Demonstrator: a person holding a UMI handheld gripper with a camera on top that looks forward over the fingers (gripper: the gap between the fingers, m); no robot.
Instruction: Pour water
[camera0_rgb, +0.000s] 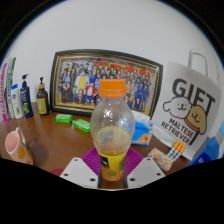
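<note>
Standing between the two fingers of the tool (112, 172) is a clear plastic bottle (112, 128) with an orange cap and a yellow label, upright on the brown wooden bench (55, 145). The purple pads (96, 160) show at either side of its lower half, but I cannot tell whether they press on it or merely flank it.

Room to move is tight on most sides. Just beyond the bottle to the right sits a small blue and white carton (142, 131), and past that a white gift bag (188, 115) printed with "GIFT" and "MALTESE RETRIEVER" and a drawing of a small dog. Near the right finger lies a flat packet with orange marks (167, 153). To the left of the bottle the bench is barer, with two green items (74, 122) lying ahead and a pinkish cup (15, 146) at the near left edge.

Well beyond, a framed group photograph (103, 84) leans against a pale wall (110, 30). Left of it stand several bottles, one a dark pump dispenser (42, 98); their labels are too small to read.
</note>
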